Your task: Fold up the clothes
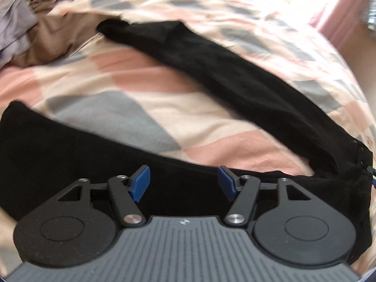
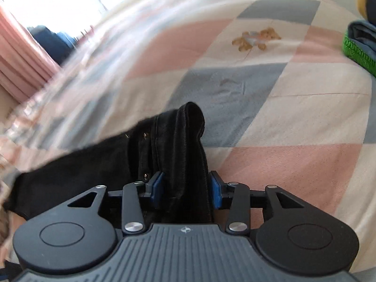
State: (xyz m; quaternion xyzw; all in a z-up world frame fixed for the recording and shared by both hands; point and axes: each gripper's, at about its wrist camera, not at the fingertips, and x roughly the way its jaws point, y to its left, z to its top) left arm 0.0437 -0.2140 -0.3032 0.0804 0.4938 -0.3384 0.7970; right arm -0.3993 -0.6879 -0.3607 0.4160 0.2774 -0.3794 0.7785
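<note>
Black trousers (image 1: 211, 75) spread on a bed (image 1: 145, 122) with a pink, grey and cream patchwork cover.

Left gripper (image 1: 184, 183) hovers above one trouser leg, blue fingers (image 1: 141, 183) apart, nothing between them. Right gripper (image 2: 186, 189) has the bunched waistband (image 2: 185, 141) between its fingers (image 2: 216, 190); the pads sit against the fabric on both sides. Beige and lilac garments (image 1: 30, 35) lie crumpled at the far left of the bed.
</note>
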